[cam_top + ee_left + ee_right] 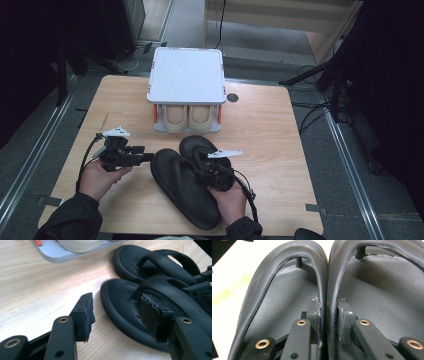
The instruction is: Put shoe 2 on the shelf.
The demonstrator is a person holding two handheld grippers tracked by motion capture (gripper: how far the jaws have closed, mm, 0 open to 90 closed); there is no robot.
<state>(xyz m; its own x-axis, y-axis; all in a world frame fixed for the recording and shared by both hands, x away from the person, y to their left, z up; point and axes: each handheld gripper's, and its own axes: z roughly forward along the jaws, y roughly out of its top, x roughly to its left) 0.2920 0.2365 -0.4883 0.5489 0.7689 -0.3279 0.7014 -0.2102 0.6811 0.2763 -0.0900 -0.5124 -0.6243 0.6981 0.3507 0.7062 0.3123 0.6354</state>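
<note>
Now | right gripper (328, 317) pinches both sandals' (192, 177) straps (327, 285) together | left gripper (120, 315) spread | lift level toward shoe rack (186, 75).

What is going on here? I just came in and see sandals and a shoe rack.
A person holds a gripper in each hand at a wooden table. The right gripper is shut on the adjoining straps of two black flip-flop sandals. The left gripper is open beside them. Beige shoes sit in a white rack behind.
</note>
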